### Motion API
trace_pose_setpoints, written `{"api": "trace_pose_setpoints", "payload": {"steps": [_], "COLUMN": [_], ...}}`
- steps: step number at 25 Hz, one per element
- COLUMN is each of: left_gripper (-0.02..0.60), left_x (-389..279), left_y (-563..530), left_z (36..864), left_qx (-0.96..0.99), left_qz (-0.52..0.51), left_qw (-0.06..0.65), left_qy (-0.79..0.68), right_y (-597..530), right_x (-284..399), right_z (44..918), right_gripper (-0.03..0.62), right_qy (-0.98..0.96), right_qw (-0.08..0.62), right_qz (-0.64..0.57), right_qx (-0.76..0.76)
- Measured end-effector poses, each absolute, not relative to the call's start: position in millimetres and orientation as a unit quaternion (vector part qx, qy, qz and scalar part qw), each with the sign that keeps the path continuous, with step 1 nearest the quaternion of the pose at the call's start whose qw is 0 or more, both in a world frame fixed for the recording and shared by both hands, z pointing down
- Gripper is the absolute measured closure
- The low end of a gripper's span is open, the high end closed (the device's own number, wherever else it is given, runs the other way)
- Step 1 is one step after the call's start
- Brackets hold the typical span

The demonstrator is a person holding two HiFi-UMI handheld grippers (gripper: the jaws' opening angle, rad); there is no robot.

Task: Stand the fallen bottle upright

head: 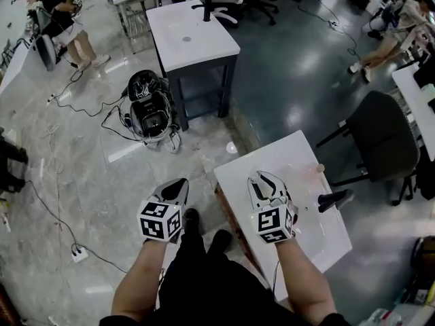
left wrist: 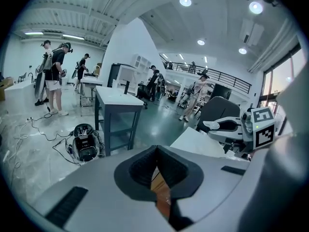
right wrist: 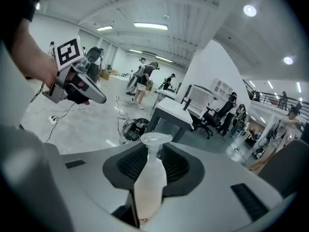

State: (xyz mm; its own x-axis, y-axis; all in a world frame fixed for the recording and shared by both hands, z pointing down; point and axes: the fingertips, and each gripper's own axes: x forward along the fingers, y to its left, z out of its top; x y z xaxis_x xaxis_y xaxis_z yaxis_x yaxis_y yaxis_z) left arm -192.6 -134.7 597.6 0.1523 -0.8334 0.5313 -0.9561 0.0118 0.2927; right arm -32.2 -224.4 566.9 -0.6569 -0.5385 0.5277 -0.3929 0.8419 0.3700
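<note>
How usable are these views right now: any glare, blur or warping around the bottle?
Head view: sharp, but glare streaks the glossy floor and the white table looks washed out. Right gripper view: strong fisheye, dark corners; the bottle between the jaws reads clearly. Left gripper view: same warping, ceiling lamps flaring.

Bright ceiling lights, floor glare, fisheye edges

1 white-topped table (head: 192, 36), a black device (head: 149, 111) on the floor beside it, 1 black chair (head: 384, 141).
</note>
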Motion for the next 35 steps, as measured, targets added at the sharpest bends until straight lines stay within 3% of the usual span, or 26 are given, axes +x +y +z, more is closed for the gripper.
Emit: {"api": "trace_pose_setpoints", "payload": {"steps": [17,35], "left_gripper": [0.571,0.571], "left_x": [-86,-44], "left_y": [-198,-264], "left_z": [559,532], "left_qx": [0.768,0.863], "left_qz": [0.134,0.149], "left_qw": [0.270,0.226], "left_qy": [-0.565,-0.427], "right_y": [-243,-233], "right_x": [82,85], "right_z": [506,433], "right_gripper": [0.485,0.485], "right_qy": [-0.892,-0.851], "right_qw": [0.211,0.166], "right_qz": [0.008,0.011], "right_qx": [0.401,0.497]}}
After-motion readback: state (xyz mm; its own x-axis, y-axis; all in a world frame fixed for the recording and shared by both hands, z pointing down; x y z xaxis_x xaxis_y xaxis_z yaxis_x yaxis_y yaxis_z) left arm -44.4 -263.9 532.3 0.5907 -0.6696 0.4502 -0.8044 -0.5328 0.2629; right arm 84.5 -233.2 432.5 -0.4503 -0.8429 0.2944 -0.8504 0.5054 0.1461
